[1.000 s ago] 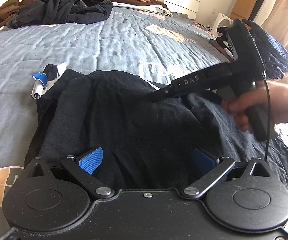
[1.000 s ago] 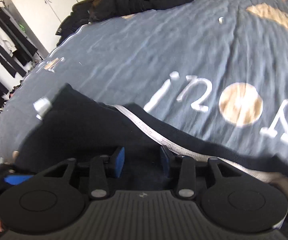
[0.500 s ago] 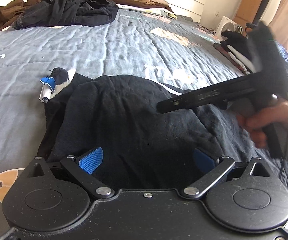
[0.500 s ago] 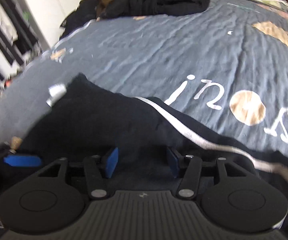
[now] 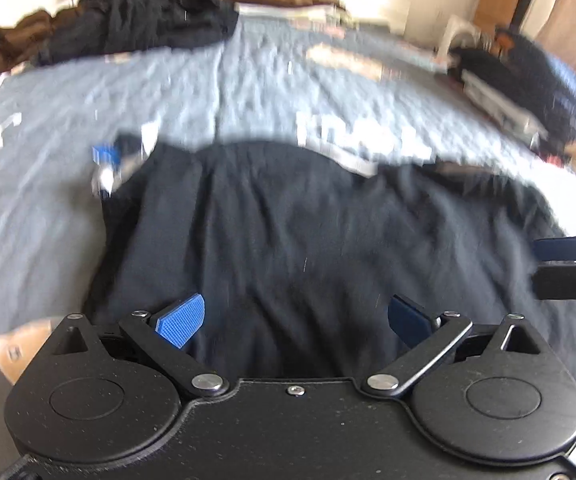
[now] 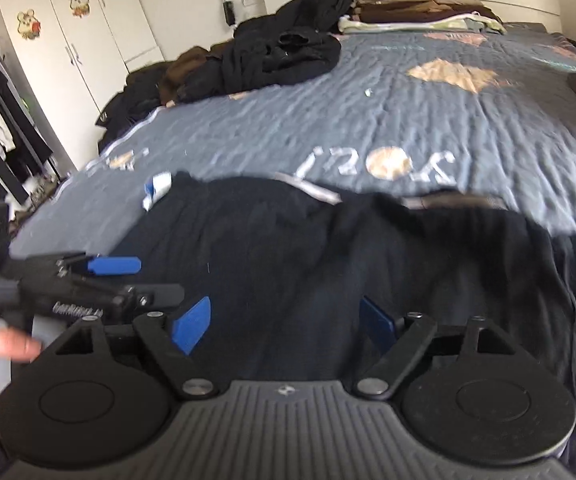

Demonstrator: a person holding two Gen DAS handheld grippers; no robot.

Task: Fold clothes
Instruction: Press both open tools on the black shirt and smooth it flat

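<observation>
A black garment (image 5: pixel 288 240) lay spread across the lower centre of the bed (image 5: pixel 216 92). Both claws hovered over it empty: left claw (image 5: pixel 294 320) wide, right claw (image 6: pixel 284 322) just opened wide.

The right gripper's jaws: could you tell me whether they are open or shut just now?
Open. The right gripper has just been opening; its blue pads stand apart above the black garment, nothing pinched.

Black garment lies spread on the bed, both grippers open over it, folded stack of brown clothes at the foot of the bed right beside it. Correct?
Not quite. The folded brown stack sits at the far end of the bed by the headboard, well away from the black garment, as the right wrist view shows. The left gripper and right gripper are open.
</observation>
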